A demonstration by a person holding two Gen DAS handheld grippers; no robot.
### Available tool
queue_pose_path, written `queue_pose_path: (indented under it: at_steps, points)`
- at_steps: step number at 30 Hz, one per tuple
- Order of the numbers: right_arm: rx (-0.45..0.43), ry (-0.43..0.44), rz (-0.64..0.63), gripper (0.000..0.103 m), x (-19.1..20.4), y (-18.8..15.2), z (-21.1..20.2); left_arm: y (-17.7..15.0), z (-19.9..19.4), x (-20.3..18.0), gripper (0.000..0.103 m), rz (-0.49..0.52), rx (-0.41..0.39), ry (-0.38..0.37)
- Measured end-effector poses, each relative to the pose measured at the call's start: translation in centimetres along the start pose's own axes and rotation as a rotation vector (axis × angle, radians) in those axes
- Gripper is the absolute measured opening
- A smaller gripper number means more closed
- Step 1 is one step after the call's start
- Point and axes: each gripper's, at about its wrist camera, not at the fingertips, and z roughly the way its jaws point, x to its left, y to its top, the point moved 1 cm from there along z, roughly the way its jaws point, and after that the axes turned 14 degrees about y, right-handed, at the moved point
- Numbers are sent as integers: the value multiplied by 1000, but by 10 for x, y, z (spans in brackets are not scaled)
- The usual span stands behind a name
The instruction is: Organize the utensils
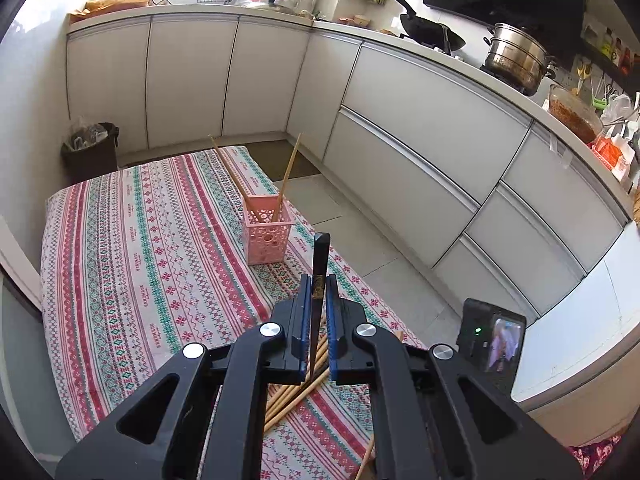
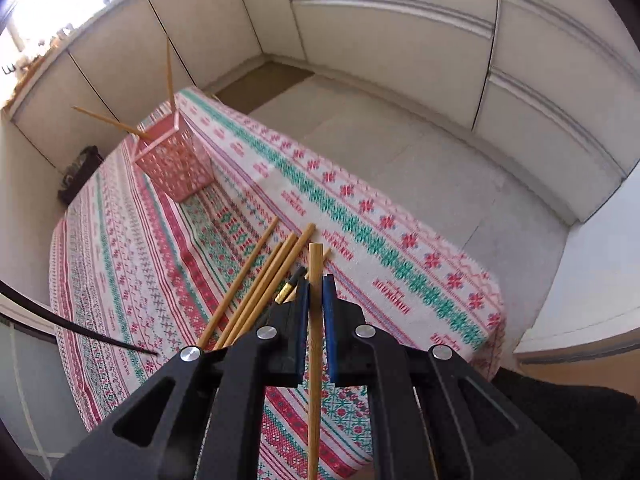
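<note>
A pink perforated basket [image 1: 267, 235] stands on the patterned tablecloth with two wooden chopsticks [image 1: 286, 179] leaning out of it; it also shows in the right wrist view [image 2: 176, 165]. My left gripper [image 1: 318, 280] is shut on a black chopstick [image 1: 320, 264], held above the table short of the basket. My right gripper [image 2: 316, 282] is shut on a wooden chopstick [image 2: 315, 320], lifted above a loose pile of wooden chopsticks [image 2: 260, 288] and one black chopstick with a gold band [image 2: 289, 285] on the cloth.
White kitchen cabinets [image 1: 420, 128] run along the far and right sides. A dark waste bin [image 1: 91, 151] stands beyond the table's far left corner. A phone on a stand [image 1: 493, 340] sits at my right. The table edge [image 2: 400, 216] drops to a tiled floor.
</note>
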Motion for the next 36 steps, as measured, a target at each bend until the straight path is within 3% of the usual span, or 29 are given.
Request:
queue_pose_path:
  at_steps: [8,14,25,36]
  points:
    - [-198,61,-116,8,-9,35,-92,-28,-9,-35,6,-48,-36,34]
    - [-255,113,-140,8,-5,49,-133,-24,-26,-45,6,-61,-60,57]
    - [-308,161,-153,8,2,63,-161,-12,-39,-51,6,-54,-98,87]
    - [-355,170,-215,8,16,76,-161,5,-33,-43,6,-93,-144,108]
